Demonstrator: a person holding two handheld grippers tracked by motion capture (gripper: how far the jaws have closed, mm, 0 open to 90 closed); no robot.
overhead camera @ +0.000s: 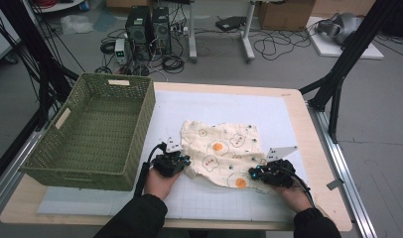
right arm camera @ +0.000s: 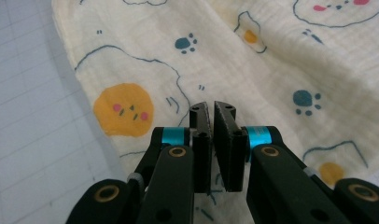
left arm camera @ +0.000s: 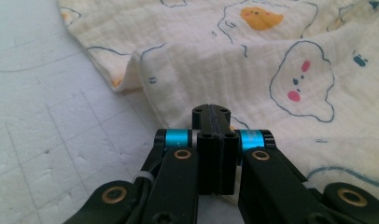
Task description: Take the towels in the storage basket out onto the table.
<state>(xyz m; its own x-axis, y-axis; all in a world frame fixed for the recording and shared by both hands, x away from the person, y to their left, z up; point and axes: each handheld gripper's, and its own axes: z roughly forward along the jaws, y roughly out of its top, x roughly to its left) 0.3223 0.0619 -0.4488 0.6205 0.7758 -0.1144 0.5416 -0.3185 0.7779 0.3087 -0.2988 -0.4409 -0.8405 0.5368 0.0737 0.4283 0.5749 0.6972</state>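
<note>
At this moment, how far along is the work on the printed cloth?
Early stage. The cloth lies crumpled on the white mat, unfolded. In hand: the left gripper and right gripper are shut on its near edge, one at each side. Left, likely: spreading or folding it, perhaps moving it into the green basket.

No readable text, brand or number anywhere. Cloth (overhead camera: 222, 151) carries printed figures only: faces, paw marks, egg shapes, no lettering. Basket (overhead camera: 70, 153) has two pale tags, possibly labels; at this distance nothing on them can be made out.
</note>
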